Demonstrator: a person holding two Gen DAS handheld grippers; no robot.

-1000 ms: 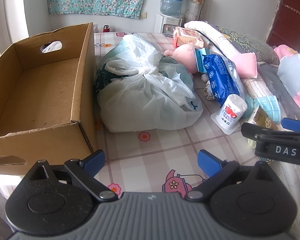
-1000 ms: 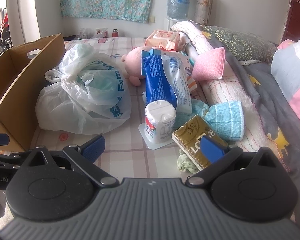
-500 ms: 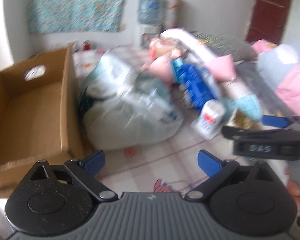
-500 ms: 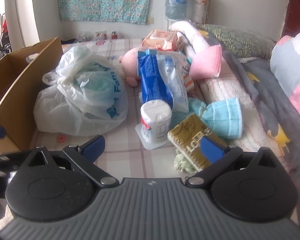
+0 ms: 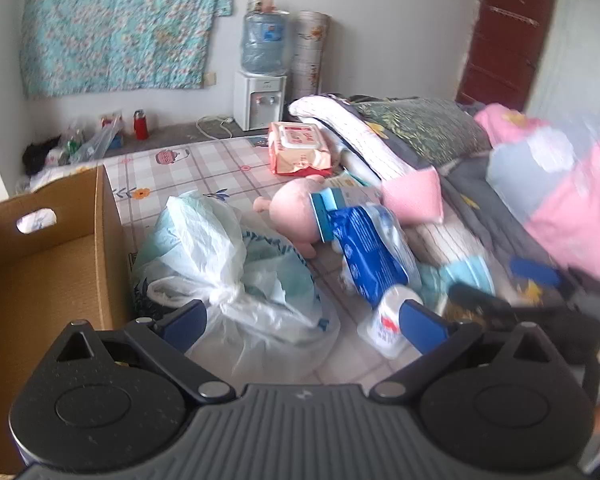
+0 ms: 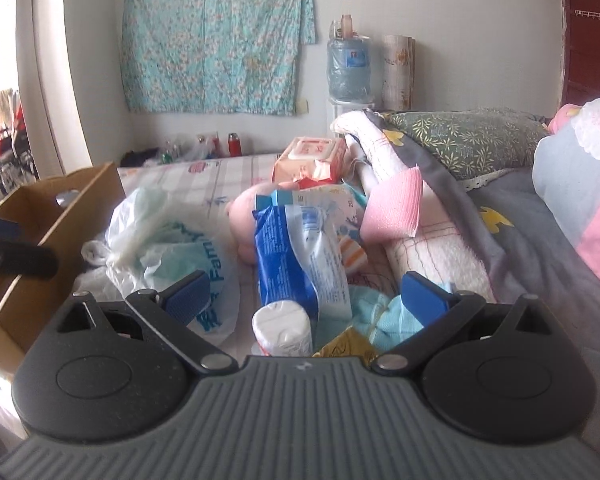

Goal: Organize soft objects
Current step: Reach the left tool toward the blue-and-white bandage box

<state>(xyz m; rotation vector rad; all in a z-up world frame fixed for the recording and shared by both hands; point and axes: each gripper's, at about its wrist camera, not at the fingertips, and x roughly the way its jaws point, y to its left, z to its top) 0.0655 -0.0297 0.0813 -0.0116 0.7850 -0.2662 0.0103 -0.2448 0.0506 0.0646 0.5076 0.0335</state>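
Both sets of fingers stand wide apart and hold nothing. The left gripper [image 5: 300,322] hovers above the knotted plastic bag [image 5: 236,280], presumably lining up a grasp, with the empty cardboard box [image 5: 48,264] just to its left as the likely destination. The right gripper [image 6: 306,300] points over the white tissue roll [image 6: 283,330] and the blue tissue pack [image 6: 296,256], with the pink plush toy [image 6: 244,224] behind. Compared with one second ago, both grippers have advanced and the left one has risen: the bag now sits between its fingers, and the gold packet [image 6: 346,346] is largely hidden under the right one.
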